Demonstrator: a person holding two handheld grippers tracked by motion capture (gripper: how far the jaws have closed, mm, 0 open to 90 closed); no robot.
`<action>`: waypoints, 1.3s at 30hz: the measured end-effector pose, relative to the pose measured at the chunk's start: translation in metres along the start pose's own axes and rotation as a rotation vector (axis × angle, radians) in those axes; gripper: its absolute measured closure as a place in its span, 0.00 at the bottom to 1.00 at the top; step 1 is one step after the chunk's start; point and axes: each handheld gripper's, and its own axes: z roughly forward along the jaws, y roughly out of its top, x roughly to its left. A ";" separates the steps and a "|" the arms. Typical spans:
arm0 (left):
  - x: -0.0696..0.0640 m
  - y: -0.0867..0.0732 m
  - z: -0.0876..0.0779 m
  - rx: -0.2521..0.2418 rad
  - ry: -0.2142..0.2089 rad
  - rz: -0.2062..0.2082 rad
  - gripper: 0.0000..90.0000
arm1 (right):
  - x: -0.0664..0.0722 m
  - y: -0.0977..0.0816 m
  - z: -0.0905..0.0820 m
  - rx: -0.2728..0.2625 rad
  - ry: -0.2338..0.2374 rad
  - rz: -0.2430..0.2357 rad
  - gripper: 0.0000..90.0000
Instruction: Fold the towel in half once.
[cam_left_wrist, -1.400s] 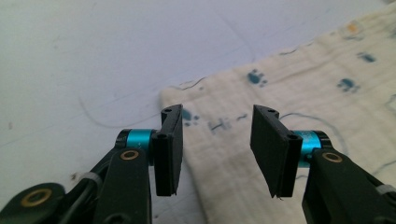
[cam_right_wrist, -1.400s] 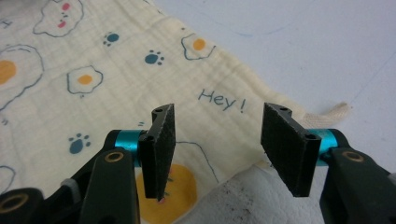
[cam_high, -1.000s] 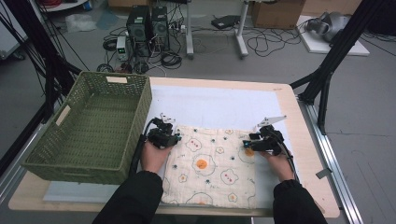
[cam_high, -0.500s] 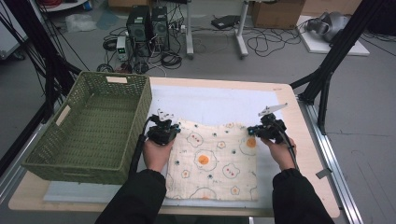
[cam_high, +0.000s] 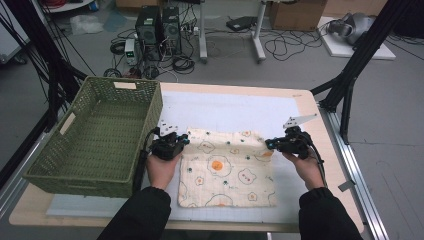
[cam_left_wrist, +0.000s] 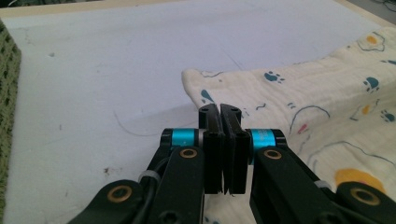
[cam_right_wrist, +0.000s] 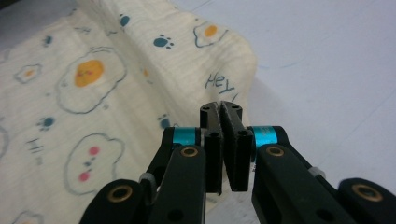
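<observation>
Cloth (cam_high: 227, 167) looks thin, light and limp, so best held at its edges: left gripper (cam_high: 175, 145) and right gripper (cam_high: 274, 145) each pinch a side edge, jaws closed.

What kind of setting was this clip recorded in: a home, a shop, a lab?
Most likely a lab or workshop. Computer towers stand on the bare floor amid loose cables, and black frame struts brace the table.

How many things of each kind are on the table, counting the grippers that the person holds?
Cloth with fried-egg print: 1
Green woven basket: 1
White mat under the cloth: 1
Grippers, left gripper and right gripper: 2
Total: 5
</observation>
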 end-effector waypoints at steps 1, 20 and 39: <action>-0.002 -0.001 -0.003 -0.004 -0.010 0.008 0.97 | 0.004 -0.002 -0.004 -0.007 0.002 -0.012 0.97; -0.026 -0.047 -0.052 0.066 -0.080 0.098 0.96 | 0.055 -0.064 -0.013 0.009 0.102 -0.053 0.97; -0.023 -0.038 -0.070 0.065 -0.148 0.070 0.65 | 0.055 -0.052 -0.025 -0.057 0.092 -0.053 0.70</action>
